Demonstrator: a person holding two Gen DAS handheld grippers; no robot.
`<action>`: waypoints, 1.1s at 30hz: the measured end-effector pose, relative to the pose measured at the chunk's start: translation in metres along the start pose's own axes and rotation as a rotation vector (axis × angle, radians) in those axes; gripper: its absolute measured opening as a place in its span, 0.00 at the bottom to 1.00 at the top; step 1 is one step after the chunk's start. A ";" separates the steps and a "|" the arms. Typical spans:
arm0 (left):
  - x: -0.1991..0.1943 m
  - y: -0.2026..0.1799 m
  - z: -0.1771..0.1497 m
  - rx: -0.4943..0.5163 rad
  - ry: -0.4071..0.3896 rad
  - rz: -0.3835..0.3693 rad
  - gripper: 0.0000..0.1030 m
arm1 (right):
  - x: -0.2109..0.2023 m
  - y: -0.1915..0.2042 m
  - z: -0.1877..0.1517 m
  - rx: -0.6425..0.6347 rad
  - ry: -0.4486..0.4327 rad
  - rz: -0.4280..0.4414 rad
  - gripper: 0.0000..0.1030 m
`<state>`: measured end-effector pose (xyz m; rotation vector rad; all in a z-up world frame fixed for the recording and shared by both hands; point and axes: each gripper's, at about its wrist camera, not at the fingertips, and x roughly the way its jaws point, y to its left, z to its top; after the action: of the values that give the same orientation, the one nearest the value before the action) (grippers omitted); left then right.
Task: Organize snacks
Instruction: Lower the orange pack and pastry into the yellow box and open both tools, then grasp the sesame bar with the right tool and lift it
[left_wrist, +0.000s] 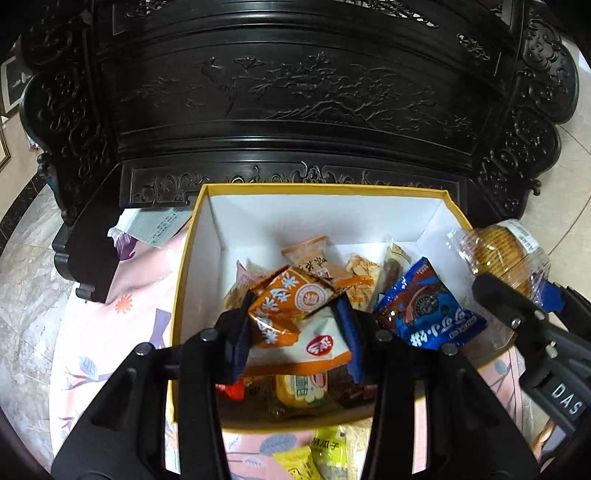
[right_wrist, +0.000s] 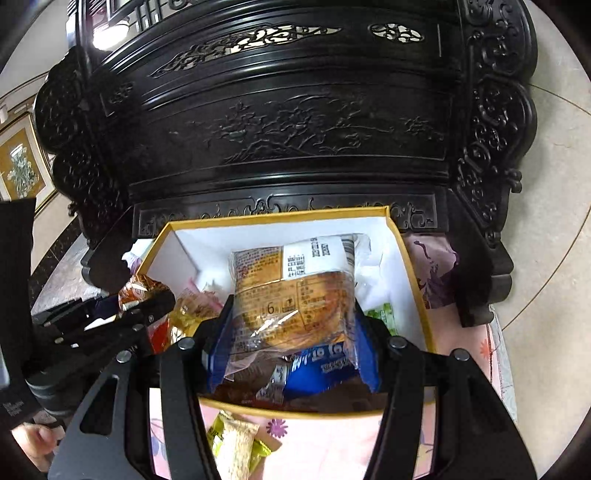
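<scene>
A yellow-rimmed box (left_wrist: 325, 189) with white inner walls holds several snack packets. My left gripper (left_wrist: 295, 325) is shut on an orange snack packet (left_wrist: 291, 302) and holds it over the box. My right gripper (right_wrist: 291, 332) is shut on a clear pack of round biscuits (right_wrist: 291, 291) and holds it over the box (right_wrist: 413, 266). The same biscuit pack (left_wrist: 498, 251) and right gripper (left_wrist: 517, 295) show at the right in the left wrist view. A blue cookie packet (left_wrist: 428, 310) leans on the box's right side. The left gripper (right_wrist: 122, 310) shows at the left in the right wrist view.
The box sits on a pink flowered cloth (left_wrist: 122, 332). A dark carved wooden chair back (left_wrist: 295, 92) stands right behind it. Yellow snack packets (left_wrist: 317, 454) lie on the cloth in front of the box, also seen in the right wrist view (right_wrist: 236, 443). A paper slip (left_wrist: 155, 225) lies left of the box.
</scene>
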<state>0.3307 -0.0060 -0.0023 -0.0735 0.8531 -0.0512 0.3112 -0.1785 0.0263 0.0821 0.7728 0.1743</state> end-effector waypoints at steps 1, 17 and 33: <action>0.003 0.000 0.004 -0.004 0.002 0.019 0.43 | 0.003 -0.002 0.004 0.012 -0.010 -0.011 0.66; -0.059 0.052 -0.100 -0.072 -0.056 0.044 0.98 | -0.042 -0.009 -0.108 -0.049 0.072 0.011 0.94; -0.071 0.070 -0.241 -0.111 0.095 0.029 0.98 | 0.019 0.045 -0.188 -0.091 0.218 0.028 0.29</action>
<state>0.1035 0.0584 -0.1127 -0.1635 0.9520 0.0204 0.1870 -0.1292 -0.1150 -0.0131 0.9800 0.2477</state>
